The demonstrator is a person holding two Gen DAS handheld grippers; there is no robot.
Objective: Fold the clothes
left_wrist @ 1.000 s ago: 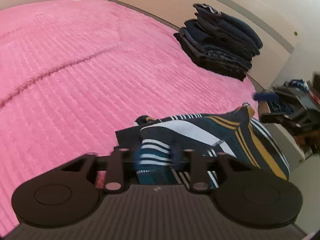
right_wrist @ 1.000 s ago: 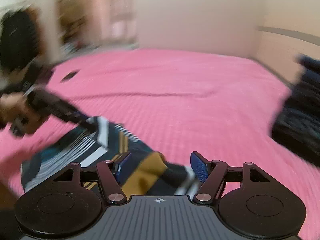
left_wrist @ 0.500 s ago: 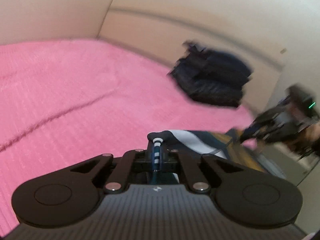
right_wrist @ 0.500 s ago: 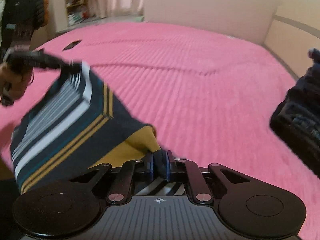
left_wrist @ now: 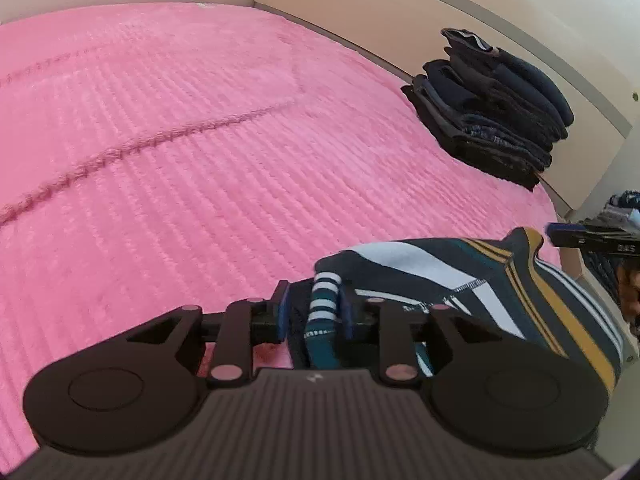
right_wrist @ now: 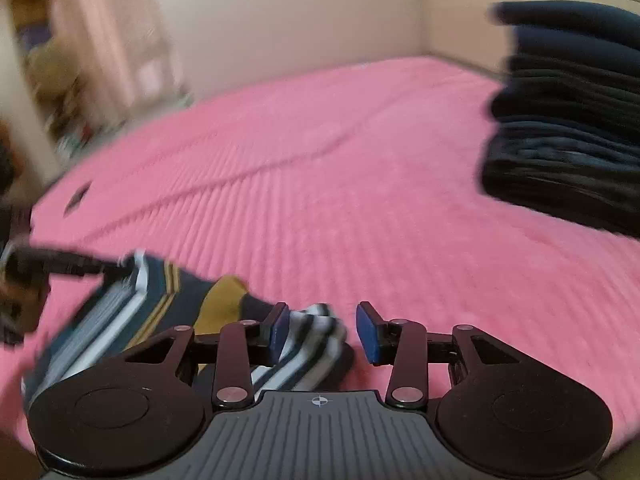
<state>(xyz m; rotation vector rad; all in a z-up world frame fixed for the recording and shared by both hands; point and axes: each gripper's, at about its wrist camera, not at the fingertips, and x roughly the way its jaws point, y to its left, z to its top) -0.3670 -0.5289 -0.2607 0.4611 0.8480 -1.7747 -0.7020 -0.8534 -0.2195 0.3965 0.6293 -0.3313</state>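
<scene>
Garment, navy with white, teal, mustard stripes, lies bunched.

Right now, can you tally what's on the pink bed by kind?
Striped garment, between both grippers' opening fingers: 1
Stack of dark folded clothes: 1
Small dark flat object near the far edge, too blurred to identify: 1
Total: 3

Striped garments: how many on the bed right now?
1. The striped garment lies at the near edge of the pink bedspread, between both grippers. The dark folded stack by the headboard could hide others.
</scene>
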